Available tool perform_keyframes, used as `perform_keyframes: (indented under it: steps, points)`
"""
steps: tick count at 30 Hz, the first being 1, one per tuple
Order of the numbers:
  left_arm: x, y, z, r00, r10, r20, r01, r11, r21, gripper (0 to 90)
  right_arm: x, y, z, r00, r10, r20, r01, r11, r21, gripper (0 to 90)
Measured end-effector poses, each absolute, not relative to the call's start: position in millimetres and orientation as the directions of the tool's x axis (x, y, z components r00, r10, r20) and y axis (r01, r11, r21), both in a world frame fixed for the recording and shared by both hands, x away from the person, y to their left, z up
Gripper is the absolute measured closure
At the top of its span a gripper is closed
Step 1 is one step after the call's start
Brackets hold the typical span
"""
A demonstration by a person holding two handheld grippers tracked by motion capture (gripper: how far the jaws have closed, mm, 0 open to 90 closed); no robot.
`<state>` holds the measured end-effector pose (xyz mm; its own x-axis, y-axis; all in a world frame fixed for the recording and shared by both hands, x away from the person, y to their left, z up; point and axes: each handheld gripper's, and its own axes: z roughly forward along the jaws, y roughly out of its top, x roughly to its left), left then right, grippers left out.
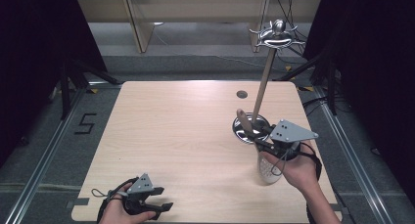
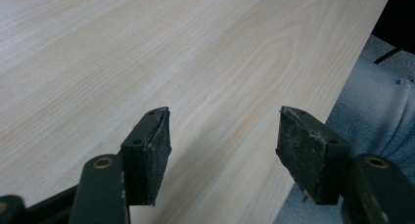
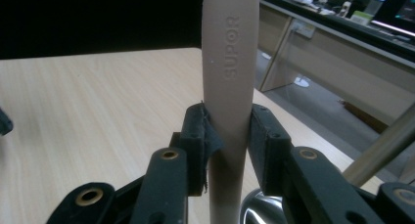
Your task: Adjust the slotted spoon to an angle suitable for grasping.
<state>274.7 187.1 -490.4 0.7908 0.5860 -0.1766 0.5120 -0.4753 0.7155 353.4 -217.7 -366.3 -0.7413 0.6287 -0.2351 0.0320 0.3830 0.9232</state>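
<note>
- Two grippers in play, one busy, one idle.
- right gripper [image 1: 258, 136]: jaws clamped on a beige utensil handle [image 1: 243, 120], right half of the table [image 1: 186, 136], near the far-right area.
- In the right gripper view the same right gripper [image 3: 226, 145] has both pads pressed on opposite sides of the utensil handle [image 3: 230, 62]; handle runs straight up between them, "SUPOR" embossed on it.
- Handle top end is free and tilts away from the hand toward the rack base in the high view.
- Utensil's lower end: a pale translucent slotted head [image 1: 268, 168] shows under the right hand [image 1: 293, 168], near the table's front-right edge. Can't tell if it touches the tabletop.
- utensil rack [image 1: 266, 72]: round metal base [image 1: 251, 128] on the table, wooden pole rising at a lean, chrome hook crown [image 1: 275, 34] on top. Nothing hanging on the hooks that I can see.
- Held handle sits just beside the base, left of the pole; a bit of chrome base and the pole show at the lower right in the right gripper view.
- left gripper [image 1: 164, 206]: at the front-left corner of the table, well apart from the rack, jaws spread wide, nothing between them.
- Left gripper view confirms: left gripper [image 2: 222, 136] has both pads clear, bare wood grain underneath, table edge at the right.
</note>
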Motion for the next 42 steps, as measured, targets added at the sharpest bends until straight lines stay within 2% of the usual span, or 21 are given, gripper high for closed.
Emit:
perform_keyframes:
  steps: [6, 8, 15, 18, 19, 25, 31, 32, 35, 36, 37, 42]
  points:
    - [275.2, 186.6, -489.2, 0.791, 0.585, -0.178, 0.508, -0.467, 0.723, 36.5, 354.1, -222.7, -363.9, -0.713, 0.671, -0.202, 0.044, 0.331, 0.943, 71.0]
    - [275.4, 186.7, -489.0, 0.791, 0.585, -0.178, 0.508, -0.466, 0.724, 36.5, 353.1, -223.2, -363.8, -0.72, 0.675, -0.161, 0.075, 0.306, 0.949, 70.9]
    - [276.6, 186.3, -489.1, 0.787, 0.588, -0.188, 0.515, -0.456, 0.726, 36.5, 353.8, -226.4, -363.8, -0.693, 0.704, -0.154, 0.059, 0.269, 0.961, 70.9]
    - [277.5, 187.2, -489.3, 0.791, 0.585, -0.179, 0.508, -0.465, 0.725, 36.6, 353.9, -225.7, -365.2, -0.697, 0.708, -0.114, 0.078, 0.233, 0.969, 70.9]
    - [277.4, 187.2, -489.3, 0.791, 0.585, -0.179, 0.508, -0.465, 0.725, 36.6, 355.3, -227.8, -364.4, -0.693, 0.707, -0.142, 0.057, 0.25, 0.966, 70.9]
    - [278.3, 187.8, -488.2, 0.793, 0.586, -0.166, 0.5, -0.472, 0.726, 36.7, 357.1, -229.5, -360.9, -0.691, 0.712, -0.121, 0.046, 0.21, 0.977, 70.9]
    - [277.6, 185.8, -488.1, 0.776, 0.601, -0.192, 0.515, -0.427, 0.743, 37.1, 354.4, -233.3, -354.7, -0.678, 0.726, -0.113, 0.034, 0.185, 0.982, 70.9]
    - [279.1, 186.4, -488.1, 0.788, 0.59, -0.177, 0.496, -0.438, 0.75, 37.1, 355.9, -234.6, -353.5, -0.67, 0.73, -0.136, 0.003, 0.185, 0.983, 70.9]
    - [279.2, 186.1, -488.6, 0.781, 0.598, -0.182, 0.504, -0.43, 0.749, 37.2, 354.5, -235.6, -350.7, -0.665, 0.736, -0.131, 0.0, 0.175, 0.985, 70.9]
    - [280.4, 188.1, -487.7, 0.792, 0.59, -0.159, 0.488, -0.454, 0.745, 37.2, 353.5, -235.6, -349.9, -0.664, 0.737, -0.122, 0.007, 0.169, 0.986, 70.9]
    - [278.5, 187.1, -487.7, 0.774, 0.604, -0.189, 0.512, -0.421, 0.749, 37.2, 352.0, -235.8, -346.8, -0.661, 0.74, -0.122, 0.001, 0.163, 0.987, 70.9]
    - [275.8, 188.5, -486.9, 0.772, 0.605, -0.196, 0.509, -0.403, 0.76, 37.2, 350.2, -236.9, -341.4, -0.659, 0.742, -0.118, -0.002, 0.155, 0.988, 70.9]
